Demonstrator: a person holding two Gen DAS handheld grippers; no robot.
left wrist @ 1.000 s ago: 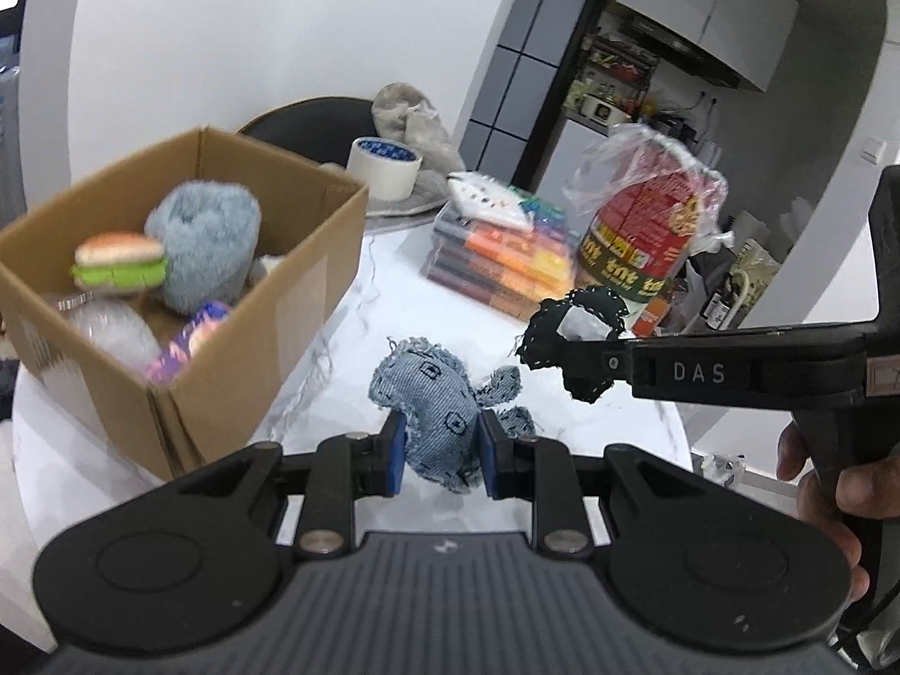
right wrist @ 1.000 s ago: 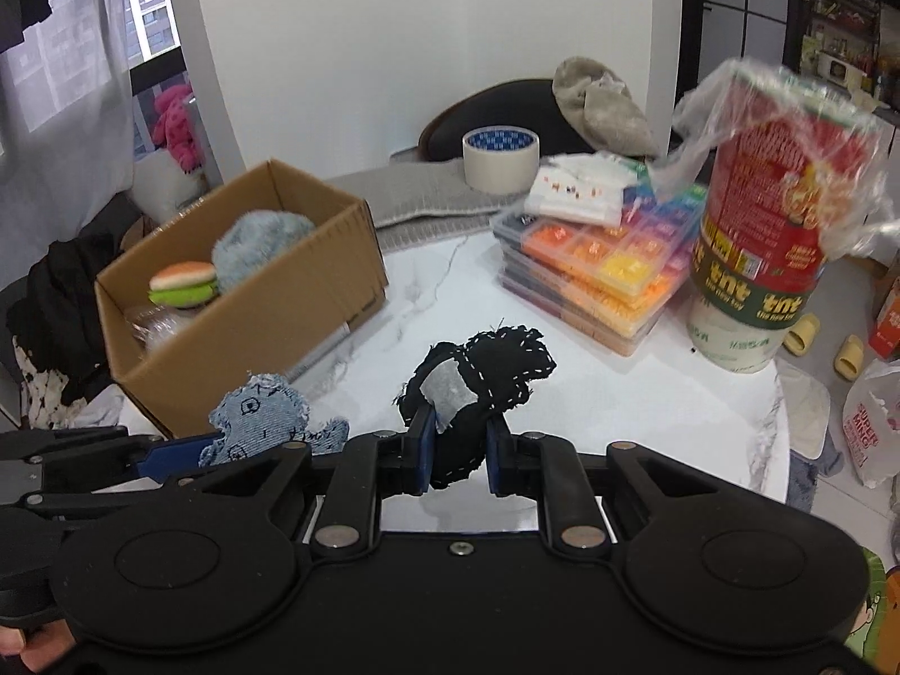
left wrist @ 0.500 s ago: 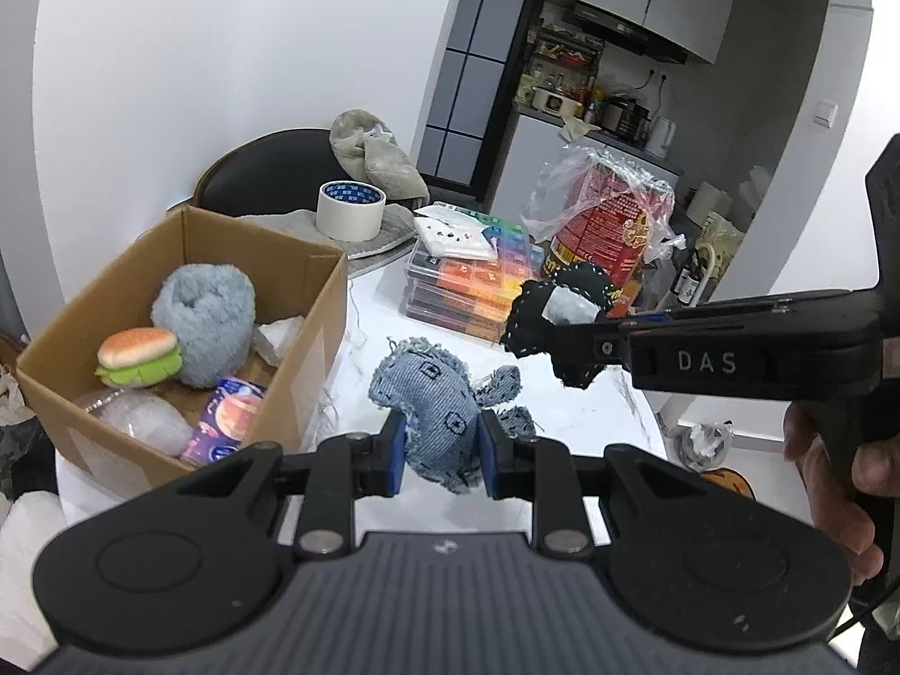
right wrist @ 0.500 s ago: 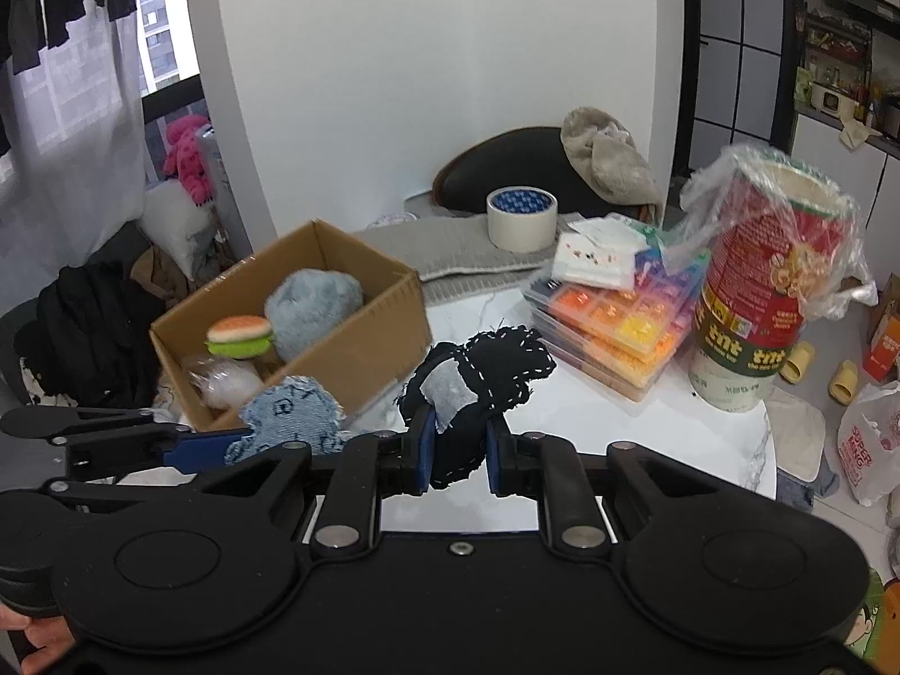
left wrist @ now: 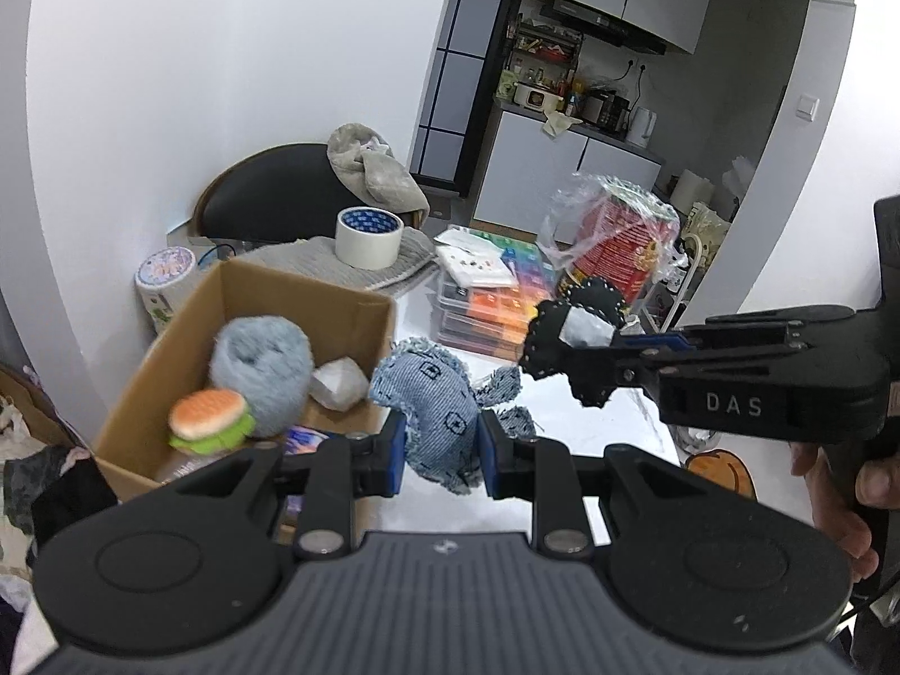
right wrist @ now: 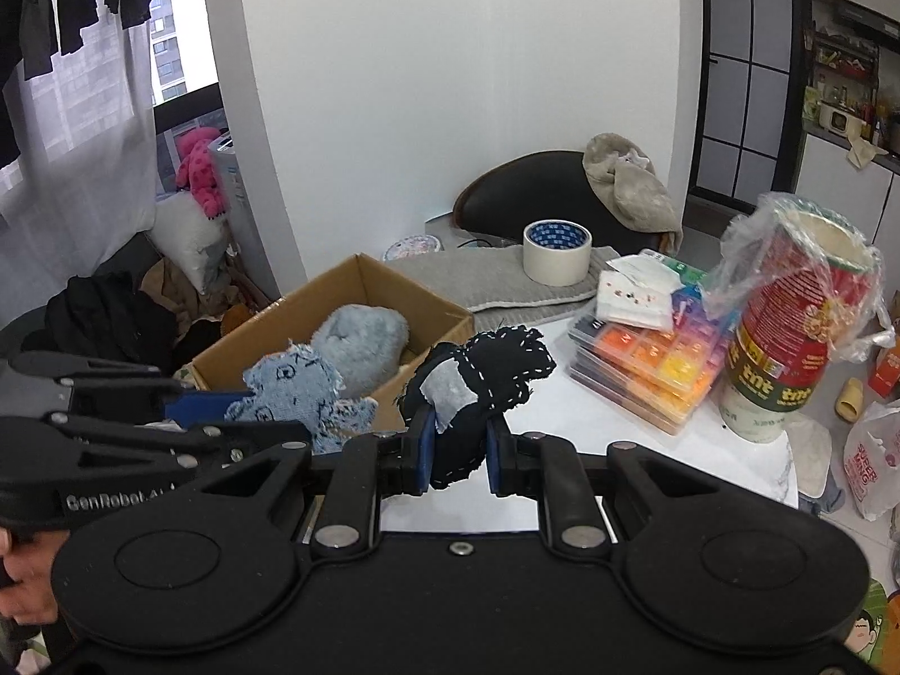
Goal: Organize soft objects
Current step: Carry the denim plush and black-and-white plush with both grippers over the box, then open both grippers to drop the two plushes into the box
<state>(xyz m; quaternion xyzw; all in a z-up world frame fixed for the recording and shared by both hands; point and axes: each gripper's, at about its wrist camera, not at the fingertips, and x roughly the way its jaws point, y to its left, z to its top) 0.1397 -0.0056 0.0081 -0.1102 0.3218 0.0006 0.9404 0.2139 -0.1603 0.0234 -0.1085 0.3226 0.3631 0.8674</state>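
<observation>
The left gripper (left wrist: 439, 444) pinches a denim stuffed toy (left wrist: 436, 394) between its fingers; the right gripper (right wrist: 457, 444) pinches a black stitched toy (right wrist: 478, 388). Both hang above the bench (right wrist: 590, 427) beside the cardboard box (right wrist: 444, 326), probably for dropping in with the 2 soft toys there.

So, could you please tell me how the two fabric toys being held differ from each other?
The denim toy is pale blue with frayed edges; the black toy is dark, edged in white stitching, with a grey patch. The denim toy sits in the left tool, the black toy in the right tool. Both are clamped and lifted clear of the table.
</observation>
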